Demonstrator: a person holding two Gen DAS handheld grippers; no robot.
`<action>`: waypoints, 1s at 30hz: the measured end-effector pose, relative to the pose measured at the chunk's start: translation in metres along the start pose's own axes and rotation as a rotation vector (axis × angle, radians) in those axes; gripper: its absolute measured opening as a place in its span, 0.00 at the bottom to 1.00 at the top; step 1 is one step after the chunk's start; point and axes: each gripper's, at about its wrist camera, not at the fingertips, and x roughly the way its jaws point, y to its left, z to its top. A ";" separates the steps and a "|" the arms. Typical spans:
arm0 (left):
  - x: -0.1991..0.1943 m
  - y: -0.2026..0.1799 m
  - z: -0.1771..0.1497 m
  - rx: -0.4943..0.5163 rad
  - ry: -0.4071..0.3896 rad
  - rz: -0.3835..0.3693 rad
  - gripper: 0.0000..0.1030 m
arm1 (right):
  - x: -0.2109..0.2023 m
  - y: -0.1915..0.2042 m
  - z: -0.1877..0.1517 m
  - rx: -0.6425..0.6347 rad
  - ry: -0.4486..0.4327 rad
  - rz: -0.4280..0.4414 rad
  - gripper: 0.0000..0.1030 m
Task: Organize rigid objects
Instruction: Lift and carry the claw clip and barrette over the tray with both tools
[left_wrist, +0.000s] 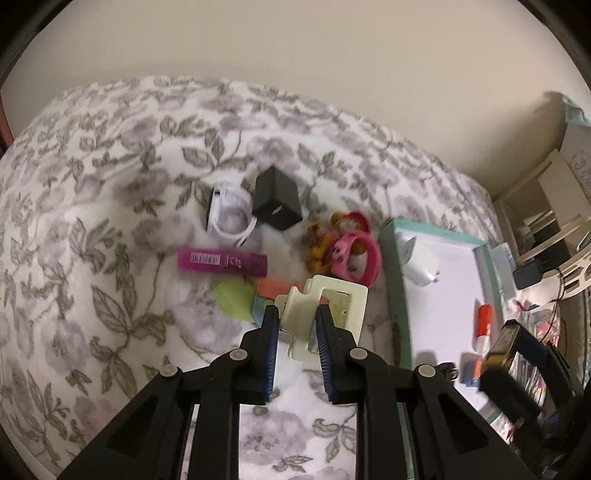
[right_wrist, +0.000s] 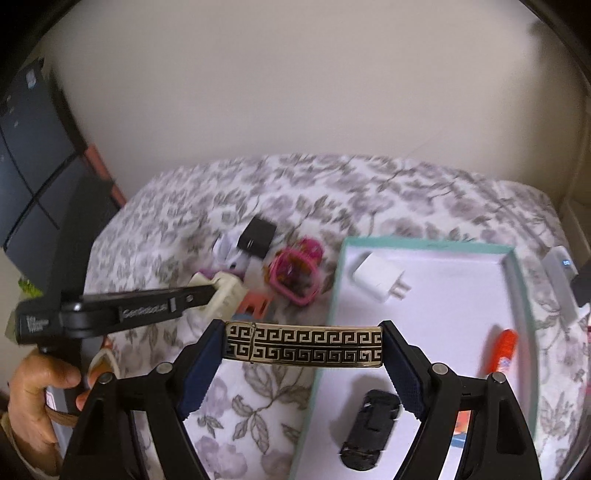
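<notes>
My left gripper (left_wrist: 295, 317) is shut on a cream plastic clip (left_wrist: 325, 310) and holds it just above the flowered bedspread; it also shows from the side in the right wrist view (right_wrist: 207, 291). My right gripper (right_wrist: 304, 345) is shut endwise on a long black-and-gold Greek-key bar (right_wrist: 303, 345), held over the left edge of the teal-rimmed white tray (right_wrist: 517, 295). The tray (left_wrist: 395, 295) holds a white charger (right_wrist: 380, 280), an orange-capped tube (right_wrist: 502, 350) and a black clip (right_wrist: 369, 428).
On the bedspread lie a white watch (left_wrist: 231, 214), a black cube (left_wrist: 277, 203), a purple tube (left_wrist: 221, 262), pink bands (left_wrist: 354, 254), a green piece (left_wrist: 236, 299) and an orange piece (left_wrist: 277, 288). A wall stands behind. Shelves and clutter (left_wrist: 546, 229) are at the right.
</notes>
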 end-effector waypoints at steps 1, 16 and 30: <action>-0.004 -0.003 0.002 -0.001 -0.013 -0.009 0.21 | -0.008 -0.005 0.003 0.016 -0.021 -0.004 0.81; -0.056 -0.082 -0.003 0.156 -0.207 -0.072 0.21 | -0.074 -0.095 0.011 0.274 -0.139 -0.262 0.81; -0.004 -0.154 -0.027 0.320 -0.107 -0.024 0.21 | -0.053 -0.148 -0.010 0.395 -0.026 -0.337 0.81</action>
